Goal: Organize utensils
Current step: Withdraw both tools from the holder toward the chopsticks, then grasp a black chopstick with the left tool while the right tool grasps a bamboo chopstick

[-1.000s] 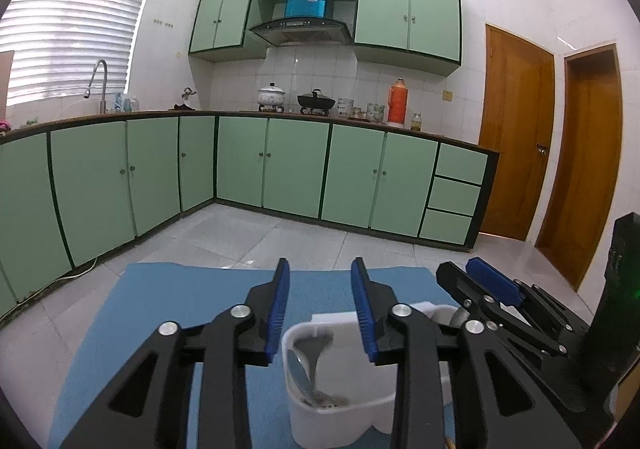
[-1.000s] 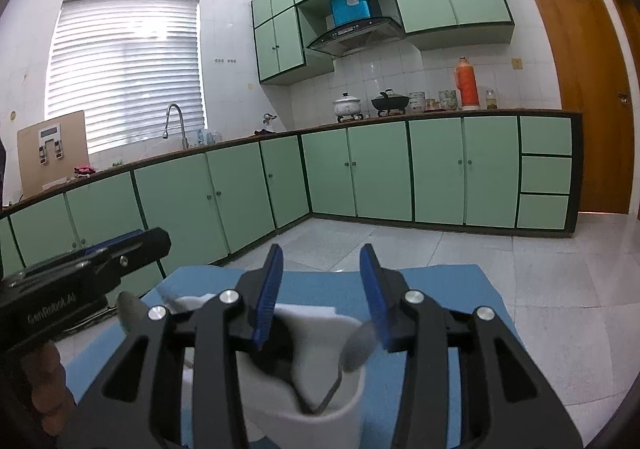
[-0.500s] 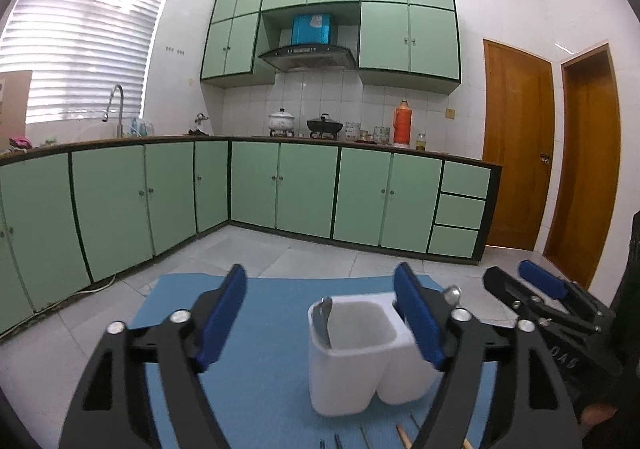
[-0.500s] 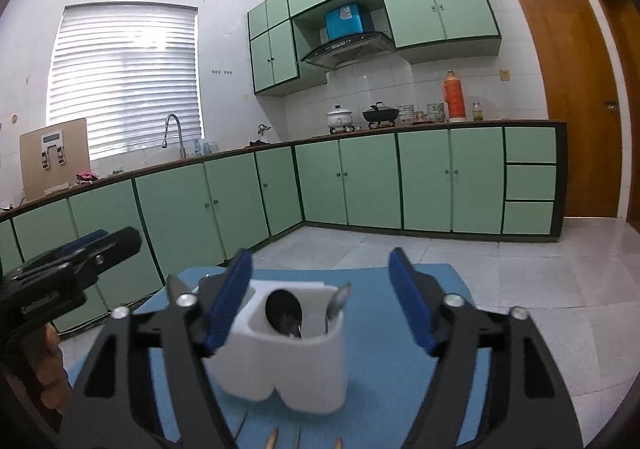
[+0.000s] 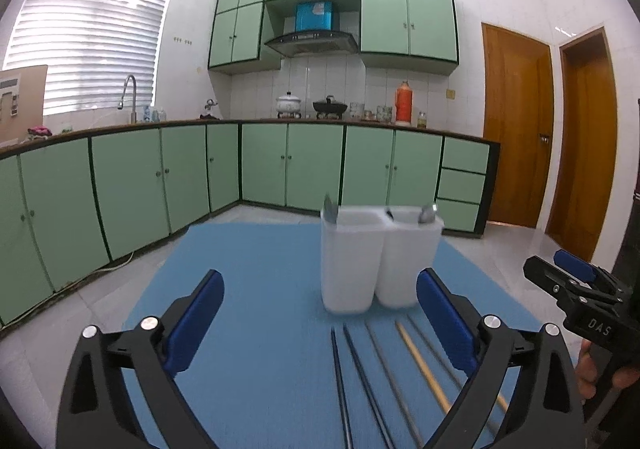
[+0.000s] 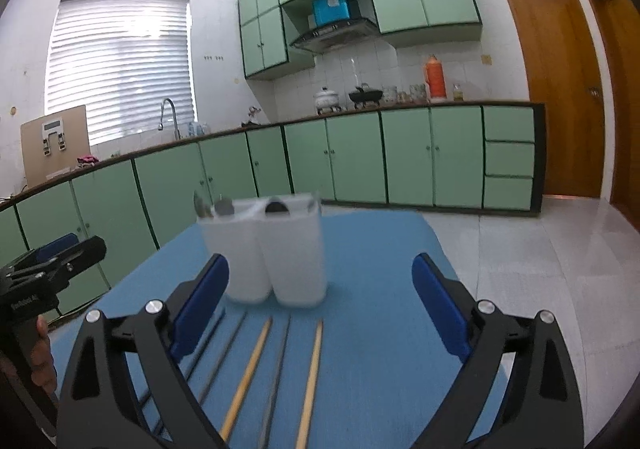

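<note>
Both grippers free, chopsticks next
Left gripper [image 5: 320, 323] and right gripper [image 6: 320, 309] fingers are spreading, empty; pinch one chopstick [image 6: 310, 381] mid-length, then lift toward the holder [image 5: 378, 257].

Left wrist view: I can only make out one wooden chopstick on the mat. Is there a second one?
Observer: Yes. The right wrist view shows two wooden chopsticks lying on the blue mat, with a grey chopstick between them.
Operator: Is the right tool gripping anything? I only see it side-on.
Observer: No. The right tool is opening its jaws, and nothing is pressed between its pads.
</note>
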Tool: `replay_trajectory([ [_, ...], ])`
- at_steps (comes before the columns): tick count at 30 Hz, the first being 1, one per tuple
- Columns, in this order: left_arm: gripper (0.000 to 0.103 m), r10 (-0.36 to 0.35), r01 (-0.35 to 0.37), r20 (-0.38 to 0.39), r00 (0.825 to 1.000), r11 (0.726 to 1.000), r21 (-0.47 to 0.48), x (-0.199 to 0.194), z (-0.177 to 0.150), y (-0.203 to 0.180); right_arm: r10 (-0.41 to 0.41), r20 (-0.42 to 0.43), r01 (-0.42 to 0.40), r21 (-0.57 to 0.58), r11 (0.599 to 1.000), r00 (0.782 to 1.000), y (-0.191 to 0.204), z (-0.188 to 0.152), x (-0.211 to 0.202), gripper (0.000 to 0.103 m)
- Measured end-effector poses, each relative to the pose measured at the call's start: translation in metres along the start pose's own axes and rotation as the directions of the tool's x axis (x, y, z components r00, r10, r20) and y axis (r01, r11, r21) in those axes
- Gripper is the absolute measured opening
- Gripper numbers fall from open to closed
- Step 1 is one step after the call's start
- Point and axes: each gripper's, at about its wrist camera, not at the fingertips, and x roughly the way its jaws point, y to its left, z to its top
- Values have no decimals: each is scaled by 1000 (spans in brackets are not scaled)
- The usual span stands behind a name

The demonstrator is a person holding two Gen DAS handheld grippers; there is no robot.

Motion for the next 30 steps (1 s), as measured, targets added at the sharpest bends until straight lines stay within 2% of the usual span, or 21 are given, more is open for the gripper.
replay_trajectory([
  [9,95,40,-39,-37,999,999,22,-39,-61,-1,-62,-56,61,-24,998,996,4,-61,-39,90],
  [14,95,60,-58,-49,997,997,44,-54,-82,-3,-93,-62,91,-24,996,994,3,-86,-55,90],
  [16,95,67,-65,-55,996,997,43,-57,-86,-3,-96,-72,95,-21,995,993,3,-94,-59,82],
  [18,95,69,-67,-63,996,997,29,-60,-91,-4,-97,-86,96,-17,995,992,4,-100,-62,80],
  [23,95,75,-74,-83,994,997,7,-67,-103,-4,-83,-101,79,-40,996,991,11,-117,-75,68],
  [28,95,71,-70,-94,993,997,18,-73,-111,-7,-48,-123,41,-61,997,991,20,-127,-79,47],
  [30,95,69,-68,-93,993,998,18,-75,-114,-8,-41,-127,32,-74,997,991,24,-131,-80,42],
])
